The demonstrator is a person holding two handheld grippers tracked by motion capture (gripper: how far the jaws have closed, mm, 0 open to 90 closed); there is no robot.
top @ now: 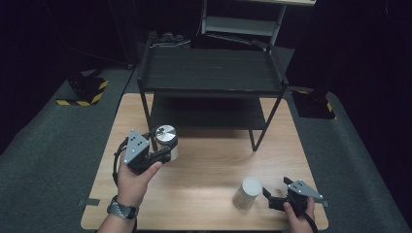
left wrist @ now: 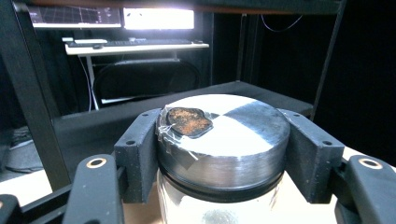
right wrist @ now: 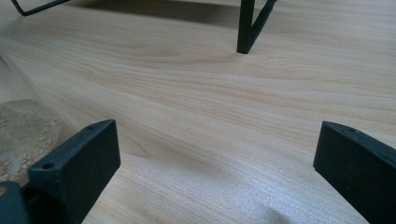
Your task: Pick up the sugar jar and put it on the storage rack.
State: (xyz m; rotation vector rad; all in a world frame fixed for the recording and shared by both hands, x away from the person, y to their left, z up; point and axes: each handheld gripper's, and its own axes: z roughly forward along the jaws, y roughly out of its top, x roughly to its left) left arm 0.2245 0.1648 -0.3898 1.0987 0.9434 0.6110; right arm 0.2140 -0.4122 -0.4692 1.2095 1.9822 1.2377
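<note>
Left gripper (top: 163, 154) jaws clamped; right gripper (top: 268, 196) jaws apart.

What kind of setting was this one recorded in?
Probably a lab or recording workspace: a wooden table with a black shelf rack, dark surroundings, hazard-striped floor blocks, and a desk with monitors behind.

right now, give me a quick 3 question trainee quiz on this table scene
1. True or false: the left claw is shut on the metal-lidded jar.
2. What stands on the table just left of the right claw? A) a white cylinder B) a bowl C) a book
3. Fill in: behind both claws stands a black two-tier ____.

Key: 1 true, its pads press the lid's sides. 2 A, the white cylinder, apart from the open jaws. 3 shelf.
</note>
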